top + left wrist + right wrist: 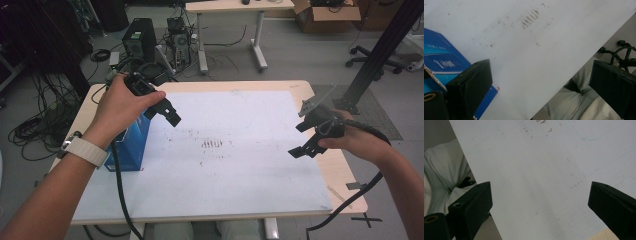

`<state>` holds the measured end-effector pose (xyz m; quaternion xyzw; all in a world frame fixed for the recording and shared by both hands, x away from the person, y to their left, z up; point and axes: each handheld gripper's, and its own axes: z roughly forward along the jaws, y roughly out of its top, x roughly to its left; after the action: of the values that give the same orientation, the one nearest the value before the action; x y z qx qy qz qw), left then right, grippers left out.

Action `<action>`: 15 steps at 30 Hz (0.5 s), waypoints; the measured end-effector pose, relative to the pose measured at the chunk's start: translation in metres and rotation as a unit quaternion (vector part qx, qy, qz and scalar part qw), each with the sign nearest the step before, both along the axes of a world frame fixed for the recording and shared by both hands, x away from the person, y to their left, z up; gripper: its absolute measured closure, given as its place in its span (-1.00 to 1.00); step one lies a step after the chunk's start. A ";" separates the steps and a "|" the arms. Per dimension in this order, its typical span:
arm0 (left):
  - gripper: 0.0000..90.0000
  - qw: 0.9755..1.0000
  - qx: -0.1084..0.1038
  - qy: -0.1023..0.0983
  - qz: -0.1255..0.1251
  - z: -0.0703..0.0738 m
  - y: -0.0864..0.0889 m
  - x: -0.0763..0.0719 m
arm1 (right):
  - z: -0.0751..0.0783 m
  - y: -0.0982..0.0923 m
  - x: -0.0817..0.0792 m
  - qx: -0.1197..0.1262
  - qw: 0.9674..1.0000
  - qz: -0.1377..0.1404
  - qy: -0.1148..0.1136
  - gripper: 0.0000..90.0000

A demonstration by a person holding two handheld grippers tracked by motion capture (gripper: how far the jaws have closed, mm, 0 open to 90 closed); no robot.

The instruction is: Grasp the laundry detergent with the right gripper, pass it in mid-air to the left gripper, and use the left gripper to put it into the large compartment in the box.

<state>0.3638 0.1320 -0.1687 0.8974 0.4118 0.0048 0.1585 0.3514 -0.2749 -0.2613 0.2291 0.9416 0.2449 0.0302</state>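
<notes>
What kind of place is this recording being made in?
Probably a lab or workshop. A computer tower stands on the floor among loose cables, a cardboard box sits against the far wall, and an office chair base stands beyond the white-topped table.

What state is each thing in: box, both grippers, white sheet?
Box: upright at the table's left edge, closed as far as shows, ungripped.
Left gripper: open, empty, above the box.
Right gripper: open, empty, over the sheet's right edge.
Sheet: flat, with brown smudges mid-sheet.
</notes>
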 end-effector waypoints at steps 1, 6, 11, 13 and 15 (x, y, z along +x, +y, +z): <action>-0.89 1.000 -0.001 0.001 -0.001 -0.001 -0.001 0.000 | 0.000 0.000 0.001 0.000 1.000 0.001 -0.001 -0.88; -0.89 1.000 0.005 0.003 -0.011 -0.002 -0.005 0.002 | 0.001 0.003 0.004 -0.002 1.000 0.001 0.000 -0.88; -0.89 1.000 0.009 0.002 -0.024 -0.004 -0.010 0.004 | 0.003 0.004 0.004 -0.001 1.000 0.003 -0.001 -0.88; -0.89 1.000 0.009 0.001 -0.030 -0.005 -0.012 0.004 | 0.004 0.004 0.004 -0.003 1.000 0.004 0.000 -0.88; -0.89 0.999 0.013 0.000 -0.041 -0.006 -0.015 0.004 | 0.004 0.004 0.005 -0.002 1.000 0.002 0.000 -0.88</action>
<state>0.3683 0.1168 -0.1750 0.9155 0.3747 0.0034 0.1465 0.3563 -0.2709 -0.2572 0.2272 0.9426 0.2428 0.0304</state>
